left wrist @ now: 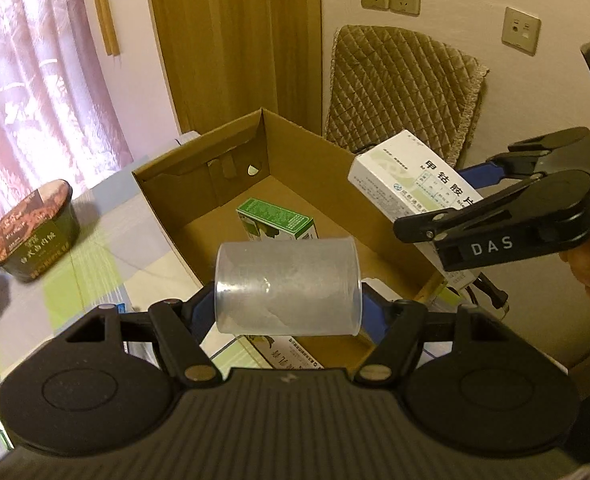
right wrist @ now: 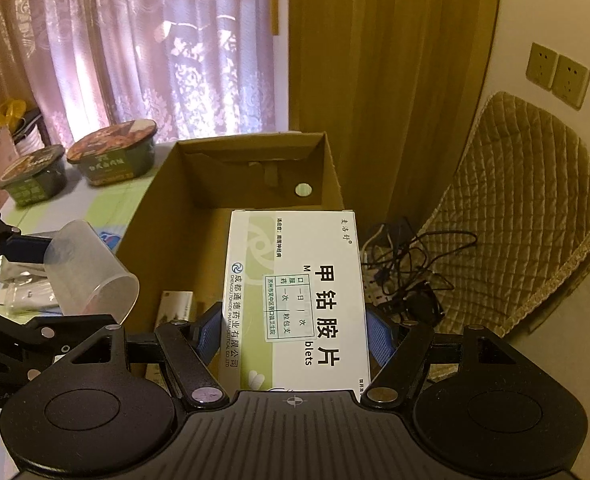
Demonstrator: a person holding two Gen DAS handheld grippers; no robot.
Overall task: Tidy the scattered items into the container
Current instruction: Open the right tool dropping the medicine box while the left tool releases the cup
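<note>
A clear plastic cup [left wrist: 289,288] lies sideways between the blue pads of my left gripper [left wrist: 289,312], which is shut on it above the near edge of the open cardboard box [left wrist: 199,168]. The same cup [right wrist: 89,272] shows at the left of the right wrist view. My right gripper [right wrist: 293,332] is shut on a white and green medicine box [right wrist: 295,300], held over the cardboard box [right wrist: 163,208]. From the left wrist view that medicine box [left wrist: 411,184] hangs over the cardboard box's right wall. A green and white carton [left wrist: 277,220] lies inside on the box floor.
A round noodle bowl [left wrist: 33,232] sits on the checked tablecloth [left wrist: 95,272] left of the box; two such bowls [right wrist: 111,152] appear in the right wrist view. A quilted chair [left wrist: 403,88] and tangled cables [right wrist: 407,264] are to the right. Curtains hang behind.
</note>
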